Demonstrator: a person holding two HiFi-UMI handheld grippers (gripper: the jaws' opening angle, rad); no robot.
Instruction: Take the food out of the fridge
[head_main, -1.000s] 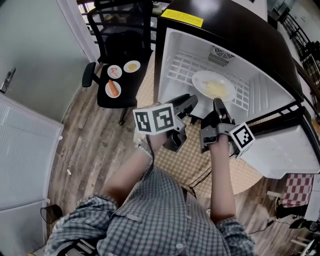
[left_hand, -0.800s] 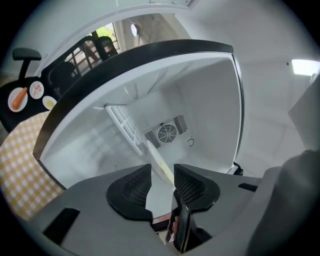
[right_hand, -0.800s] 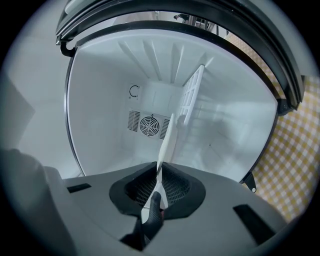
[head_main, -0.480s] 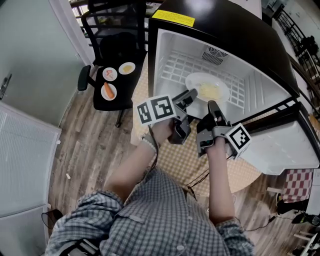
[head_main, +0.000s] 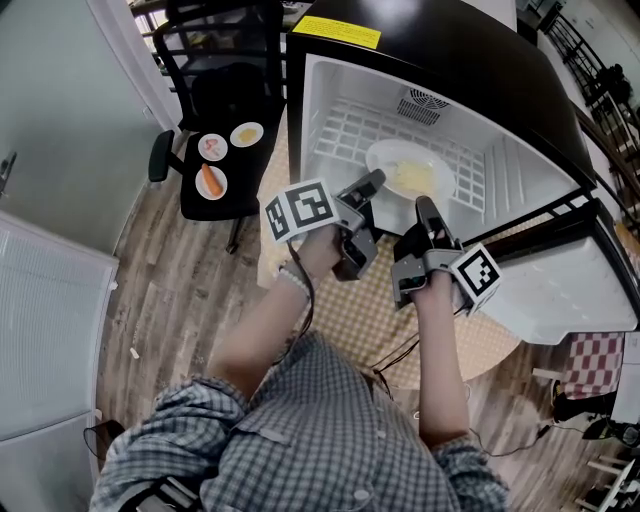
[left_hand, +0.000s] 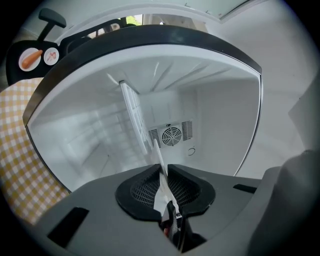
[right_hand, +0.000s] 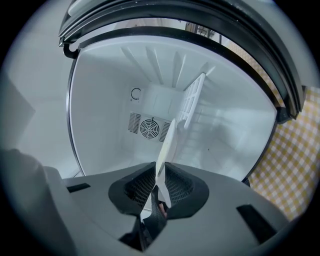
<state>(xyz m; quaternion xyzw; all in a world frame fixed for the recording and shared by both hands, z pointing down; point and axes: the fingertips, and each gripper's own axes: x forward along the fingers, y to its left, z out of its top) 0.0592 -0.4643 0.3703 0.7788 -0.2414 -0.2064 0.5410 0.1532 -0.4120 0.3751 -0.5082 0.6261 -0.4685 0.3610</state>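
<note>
Left claw (head_main: 370, 183) has reached plate (head_main: 388, 153), jaws just closing, clamped on its rim at 9 o'clock | right claw (head_main: 425, 207) clamped at 6 o'clock | plate inside fridge (head_main: 520, 165), pale food (head_main: 413, 178) on it | claw views: plate edge-on, food hidden | head view only: dishes (head_main: 210, 182) on chair (head_main: 245, 185), 10 o'clock

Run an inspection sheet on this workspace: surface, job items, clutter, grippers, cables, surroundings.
Surface: yellow checked cloth under the open fridge.
Job's things: white plate with pale food, on the fridge's wire shelf.
Clutter: three small plates of food on a black chair.
Grippers: left gripper jaws have just been closing, now on the plate's rim; right gripper jaws clamp the rim too.
Cables: dark cable below the grippers.
Surroundings: wood floor.
</note>
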